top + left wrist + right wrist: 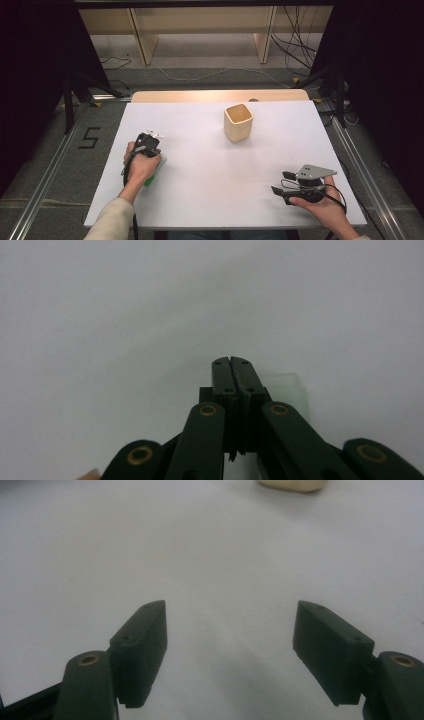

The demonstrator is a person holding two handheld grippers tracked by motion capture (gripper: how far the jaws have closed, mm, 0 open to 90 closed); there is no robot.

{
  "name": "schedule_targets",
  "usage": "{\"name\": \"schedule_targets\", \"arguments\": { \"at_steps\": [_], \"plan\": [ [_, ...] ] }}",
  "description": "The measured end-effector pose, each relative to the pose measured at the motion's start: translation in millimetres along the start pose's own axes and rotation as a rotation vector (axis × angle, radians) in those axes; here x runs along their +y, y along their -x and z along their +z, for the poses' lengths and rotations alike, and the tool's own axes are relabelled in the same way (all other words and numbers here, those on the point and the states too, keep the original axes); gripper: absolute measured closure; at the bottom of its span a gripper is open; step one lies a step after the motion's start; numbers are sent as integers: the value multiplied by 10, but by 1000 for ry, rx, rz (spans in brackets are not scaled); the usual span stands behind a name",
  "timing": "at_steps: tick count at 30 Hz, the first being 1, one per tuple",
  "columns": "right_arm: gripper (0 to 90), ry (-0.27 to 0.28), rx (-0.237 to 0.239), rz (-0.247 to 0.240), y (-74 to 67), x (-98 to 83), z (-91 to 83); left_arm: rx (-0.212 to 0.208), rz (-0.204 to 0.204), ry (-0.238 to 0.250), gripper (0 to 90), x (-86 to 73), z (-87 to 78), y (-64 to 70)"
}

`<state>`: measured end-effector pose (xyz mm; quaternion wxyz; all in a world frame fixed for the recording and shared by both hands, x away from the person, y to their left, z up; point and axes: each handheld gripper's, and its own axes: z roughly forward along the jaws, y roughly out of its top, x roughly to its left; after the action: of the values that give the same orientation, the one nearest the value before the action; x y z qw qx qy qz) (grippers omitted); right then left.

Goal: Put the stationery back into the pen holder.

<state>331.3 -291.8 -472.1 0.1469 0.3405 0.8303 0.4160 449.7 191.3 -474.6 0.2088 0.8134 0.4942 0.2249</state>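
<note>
On the white table (pixel 210 165) a cream square cup (pixel 238 121) stands upright right of centre toward the back; its base edge shows as the cup (pixel 295 484) at the top of the right gripper view. A hand holds my left gripper (pixel 147 145) at the table's left. In its own view the left gripper (pixel 231 363) has its jaws pressed together with nothing visible between them. A pale green-and-white flat object (pixel 291 386) lies on the table just behind those jaws, partly hidden; it is the object (pixel 156 172) under the hand. My right gripper (pixel 281 183) (pixel 230 630) stands open at the front right over bare table.
The table's front edge (pixel 220 226) runs close to both hands. Beyond the far edge are a wooden strip (pixel 220 95), floor cables (pixel 295 50) and wooden furniture legs (pixel 142 42). Metal rails (pixel 47 165) run along both sides of the table.
</note>
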Motion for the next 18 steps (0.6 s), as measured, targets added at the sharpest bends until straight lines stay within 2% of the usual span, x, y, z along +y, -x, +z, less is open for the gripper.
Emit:
{"name": "schedule_targets", "arguments": {
  "at_steps": [9,17,18],
  "plan": [
    [304,1,-2,-3,3,2,-5,-17,2,-16,900,4,41,12],
    [304,2,-2,-2,1,1,-3,-58,19,-7,900,17,42,65],
    [304,2,-2,-2,1,1,-3,-64,31,-14,900,20,37,69]
  ]
}}
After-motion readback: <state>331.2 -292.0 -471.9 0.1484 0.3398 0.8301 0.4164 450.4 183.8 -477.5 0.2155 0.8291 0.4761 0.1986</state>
